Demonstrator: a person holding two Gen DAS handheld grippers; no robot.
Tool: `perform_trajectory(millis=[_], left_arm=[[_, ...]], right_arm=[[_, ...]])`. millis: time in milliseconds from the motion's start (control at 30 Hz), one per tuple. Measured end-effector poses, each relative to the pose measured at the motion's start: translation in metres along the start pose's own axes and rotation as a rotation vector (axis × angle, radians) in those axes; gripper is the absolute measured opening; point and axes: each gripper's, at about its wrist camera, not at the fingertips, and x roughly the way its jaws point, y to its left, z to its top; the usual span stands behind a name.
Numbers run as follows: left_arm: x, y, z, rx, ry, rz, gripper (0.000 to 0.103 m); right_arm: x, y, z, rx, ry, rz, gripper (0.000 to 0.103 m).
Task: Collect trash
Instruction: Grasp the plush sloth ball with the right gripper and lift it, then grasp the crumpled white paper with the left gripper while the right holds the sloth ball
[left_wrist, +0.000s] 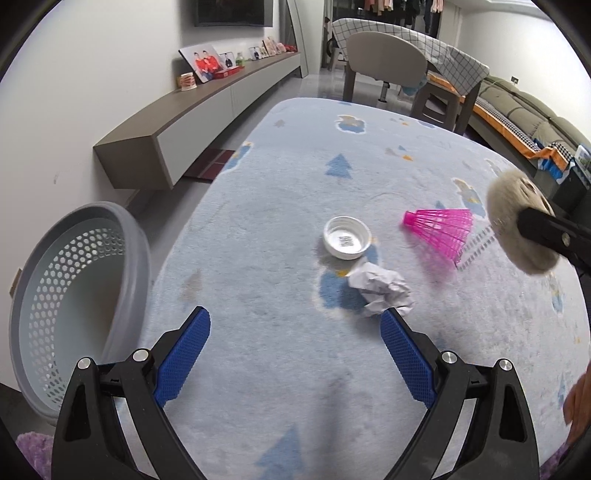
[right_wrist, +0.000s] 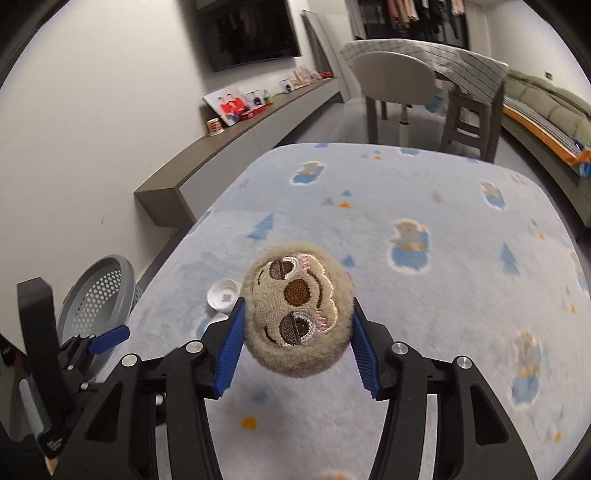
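The left gripper (left_wrist: 295, 332) hangs over the pale blue rug (left_wrist: 258, 229) with its fingers spread wide and nothing between them. Just past its right finger lies a crumpled paper ball (left_wrist: 380, 291), then a white plastic lid (left_wrist: 347, 242) almost touching it, and a pink shuttlecock (left_wrist: 443, 230) farther right. A grey perforated basket (left_wrist: 70, 291) sits tilted at the rug's left edge. The right gripper (right_wrist: 297, 325) has its fingers clamped on a round plush toy (right_wrist: 297, 314), held clear of the rug
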Motion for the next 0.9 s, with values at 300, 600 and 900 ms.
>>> perform_trajectory(millis=[300, 600, 900], left_arm=[[0.023, -0.026, 0.013, 0.003, 0.024, -0.027, 0.092], [0.049, -0.042, 0.017, 0.018, 0.062, -0.003, 0.089], [0.044, -0.041, 0.014, 0.029, 0.052, -0.021, 0.044]], right_arm=[[-0.028, -0.045, -0.037, 0.157, 0.000, -0.031, 0.052], [-0.028, -0.054, -0.038, 0.182, -0.005, -0.010, 0.052], [-0.024, -0.050, -0.039, 0.170, 0.007, -0.015, 0.052]])
